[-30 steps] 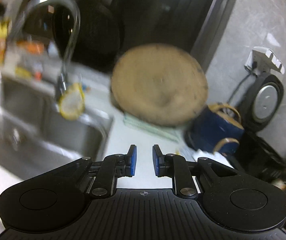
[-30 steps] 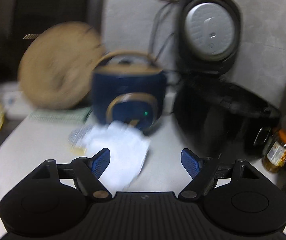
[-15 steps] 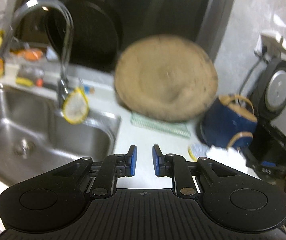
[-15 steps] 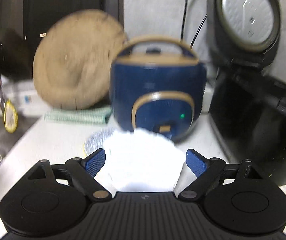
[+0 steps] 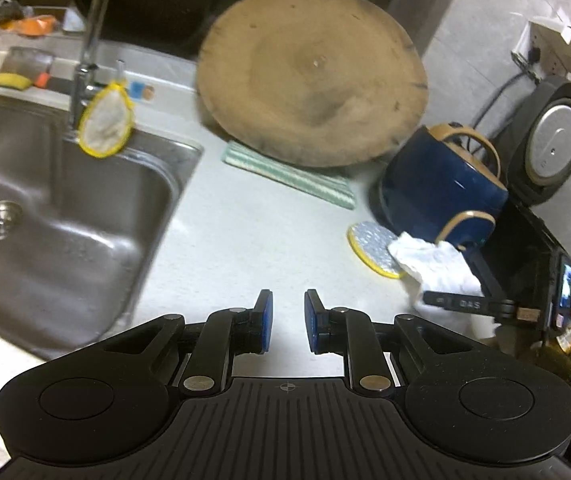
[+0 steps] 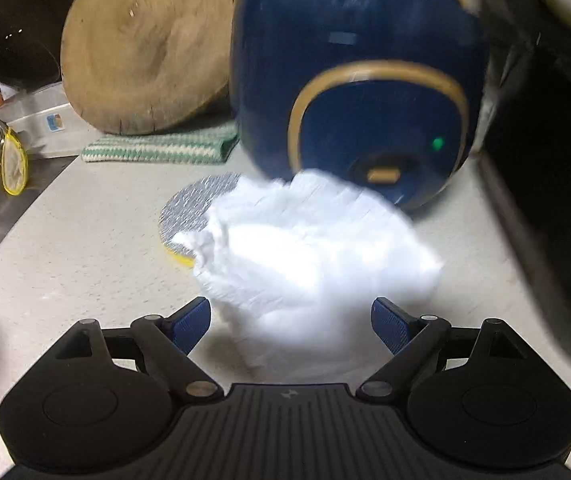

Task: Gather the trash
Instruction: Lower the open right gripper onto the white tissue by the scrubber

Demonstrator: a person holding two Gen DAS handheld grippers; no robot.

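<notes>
White crumpled tissue (image 6: pixel 309 248) lay between the wide-spread, untouching jaws of the right hand-held gripper (image 6: pixel 290 320); beyond stood a blue rice cooker (image 6: pixel 359 80). The left hand-held gripper (image 5: pixel 287 322) stood narrow, empty.

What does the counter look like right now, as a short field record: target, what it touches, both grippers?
target: crumpled white paper towel
lies on: pale speckled counter, partly over round yellow-rimmed scouring pad
behind it: dark blue rice cooker
right gripper: open, straddling towel's near edge, pads not pressing
left gripper: narrow gap, empty
</notes>
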